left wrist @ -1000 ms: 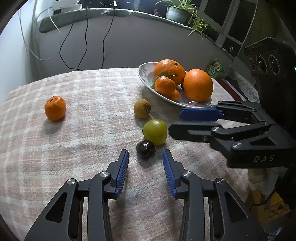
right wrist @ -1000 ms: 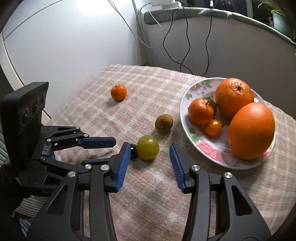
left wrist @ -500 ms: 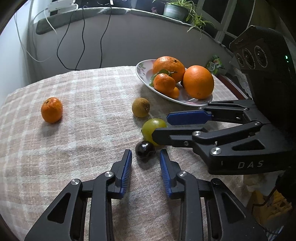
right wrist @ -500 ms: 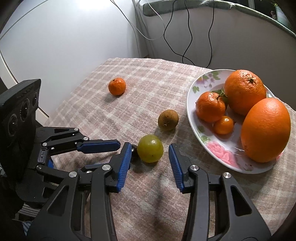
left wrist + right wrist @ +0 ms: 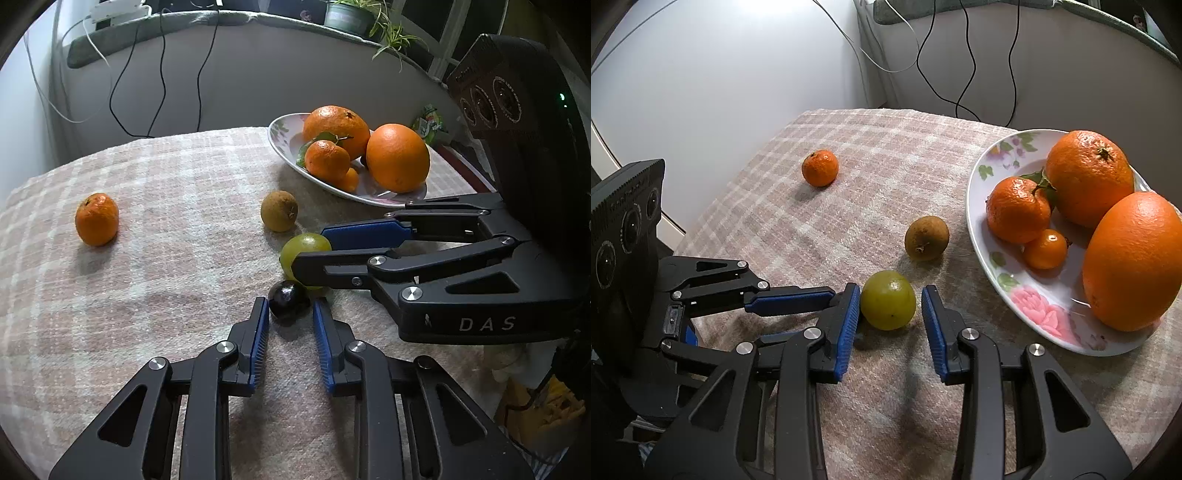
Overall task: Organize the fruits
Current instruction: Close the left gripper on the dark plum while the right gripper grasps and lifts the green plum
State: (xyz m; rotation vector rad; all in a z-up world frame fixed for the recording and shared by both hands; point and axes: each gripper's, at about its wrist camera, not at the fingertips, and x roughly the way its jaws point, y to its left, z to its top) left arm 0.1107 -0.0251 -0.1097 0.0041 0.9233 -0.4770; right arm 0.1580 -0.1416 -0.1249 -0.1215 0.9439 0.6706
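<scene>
Checked woven cloth (image 5: 155, 229) over the table, pale wall w/ black cables (image 5: 964, 55) behind. I count 4 orange citrus on the floral plate (image 5: 993, 173), 1 loose mandarin (image 5: 96, 219), 1 rough brown fruit (image 5: 926, 238), 1 smooth green fruit (image 5: 888, 300), 1 glossy dark plum (image 5: 288, 303). Left gripper (image 5: 289, 314) spread, straddling the plum, not clamped. Right gripper (image 5: 889, 314) spread around the green fruit.

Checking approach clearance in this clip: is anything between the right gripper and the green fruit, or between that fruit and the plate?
Nothing blocks the right gripper: its open fingers flank the green fruit. The dark fruit sits close beside it, between the left gripper fingers. Cloth toward the plate looks bare; the brown fruit lies off that line.
</scene>
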